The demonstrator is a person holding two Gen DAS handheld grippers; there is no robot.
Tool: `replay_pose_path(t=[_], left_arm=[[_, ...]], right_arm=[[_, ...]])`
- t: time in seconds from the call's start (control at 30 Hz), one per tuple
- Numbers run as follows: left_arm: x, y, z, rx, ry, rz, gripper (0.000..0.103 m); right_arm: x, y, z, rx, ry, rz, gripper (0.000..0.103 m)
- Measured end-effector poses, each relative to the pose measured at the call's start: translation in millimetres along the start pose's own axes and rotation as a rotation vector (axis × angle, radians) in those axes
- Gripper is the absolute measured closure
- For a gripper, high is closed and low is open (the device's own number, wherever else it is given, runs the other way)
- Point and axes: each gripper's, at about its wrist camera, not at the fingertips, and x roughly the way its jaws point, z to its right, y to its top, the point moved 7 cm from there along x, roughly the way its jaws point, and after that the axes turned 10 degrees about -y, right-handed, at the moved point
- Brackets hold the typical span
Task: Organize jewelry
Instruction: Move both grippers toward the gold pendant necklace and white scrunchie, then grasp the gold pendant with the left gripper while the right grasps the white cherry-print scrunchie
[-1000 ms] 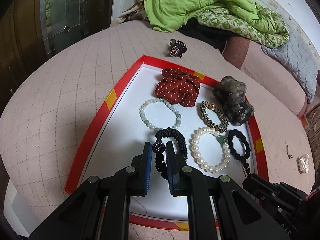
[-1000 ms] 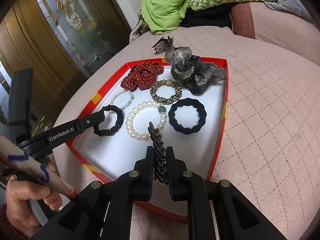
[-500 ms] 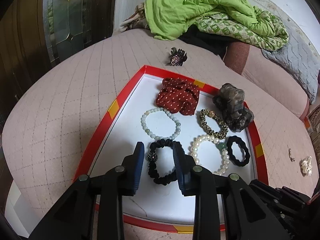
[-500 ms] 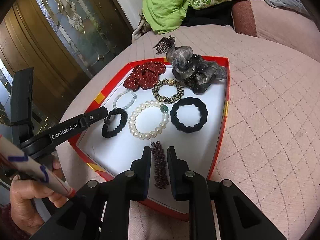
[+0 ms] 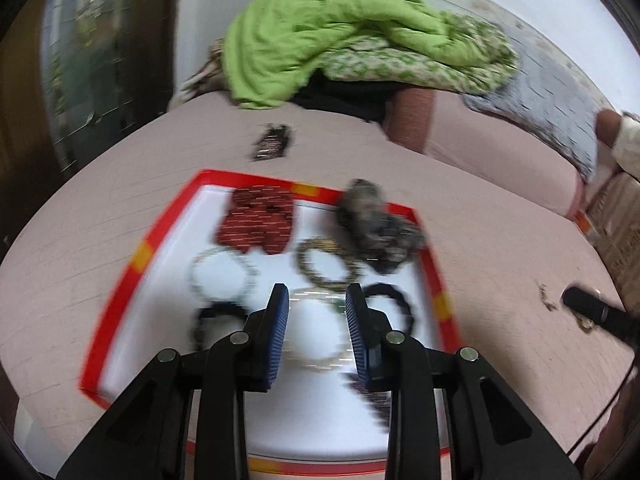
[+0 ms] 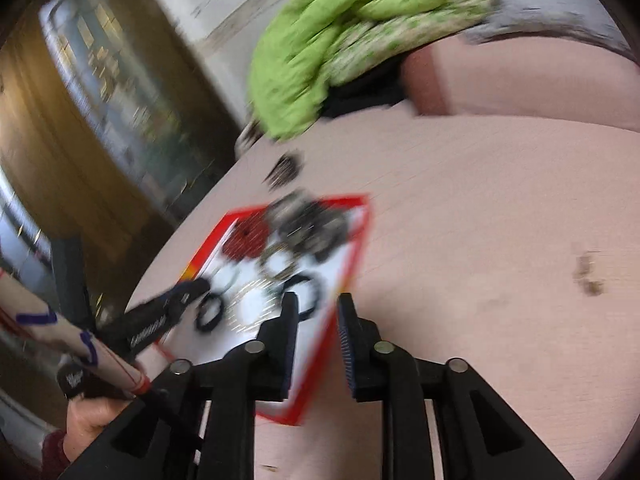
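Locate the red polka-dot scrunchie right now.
In the left wrist view, the red scrunchie lies at the far left of the red-rimmed tray, left of the grey scrunchie and just beyond the pale bead bracelet.

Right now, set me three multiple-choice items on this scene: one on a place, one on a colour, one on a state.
1. Where does the dark brown sparkly hair clip lie?
A. on the pink quilted bedspread beyond the tray
B. inside the tray
C. in the left gripper

2. What colour is the rim of the white flat tray?
A. blue
B. red
C. green

3. How does the left gripper stand?
A. shut on a pearl bracelet
B. shut, empty
C. open, empty

Answers: 1 A, the clip sits past the tray's far edge. 2 B, red with yellow patches. 3 C, a wide gap shows between its blue pads.
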Motion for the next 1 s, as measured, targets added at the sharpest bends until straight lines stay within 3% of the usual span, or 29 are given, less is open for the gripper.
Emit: replay_pose_path(t=[0.13, 0.2, 0.27, 0.33, 0.4, 0.5, 0.57, 0.63, 0.7, 0.73, 0.77, 0.87, 0.93, 1.0], left_arm=[[9.6, -5.3, 46.7, 0.059, -0.058, -0.026, 0.075], [15.4, -10.8, 73.3, 0.095, -0.088, -0.048, 0.075], [21.6, -15.7, 99.0, 0.124, -0.12, -0.068, 0.075], [29.1, -18.4, 123.0, 0.144, -0.153, -0.091, 0.074], [38.5, -21.8, 144.3, 0.15, -0.19, -0.121, 0.073], [55.8, -22.3, 183.4, 0.159, -0.263, -0.176, 0.071], [70.8, -23.5, 217.0, 0.171, -0.336, -0.228, 0.06], [83.8, -25.6, 240.1, 0.17, -0.386, -0.275, 0.058], [101.2, -30.3, 263.3, 0.163, -0.431, -0.335, 0.058], [107.3, -32.2, 270.0, 0.159, -0.436, -0.354, 0.058], [117.6, -33.6, 278.5, 0.15, -0.438, -0.373, 0.058], [139.7, -36.6, 293.1, 0.135, -0.437, -0.41, 0.058], [149.6, -40.1, 299.9, 0.153, -0.427, -0.417, 0.058], [161.4, -45.4, 307.1, 0.173, -0.409, -0.43, 0.058]], right_arm=[[-37.6, 19.8, 94.8, 0.134, -0.155, 0.099, 0.062], [-59.4, 26.4, 157.0, 0.222, -0.302, 0.146, 0.056], [-78.0, 26.9, 215.2, 0.314, -0.451, 0.167, 0.038], [-91.5, 19.7, 265.1, 0.404, -0.57, 0.166, 0.037], [-93.1, 6.9, 302.1, 0.522, -0.577, 0.133, 0.036], [-77.0, -2.2, 319.5, 0.531, -0.568, 0.046, 0.036], [-68.1, -4.0, 326.0, 0.55, -0.538, 0.019, 0.036], [-63.7, -6.0, 333.7, 0.561, -0.551, 0.001, 0.036], [-53.5, -6.6, 335.9, 0.587, -0.49, -0.015, 0.046], [-48.2, -8.2, 337.5, 0.597, -0.453, -0.021, 0.081], [-42.5, -10.3, 337.4, 0.591, -0.434, -0.045, 0.096], [-44.9, -3.6, 328.7, 0.589, -0.386, -0.003, 0.097], [-61.3, 8.4, 320.0, 0.524, -0.433, 0.075, 0.097], [-68.7, 14.0, 316.8, 0.52, -0.416, 0.111, 0.097]])
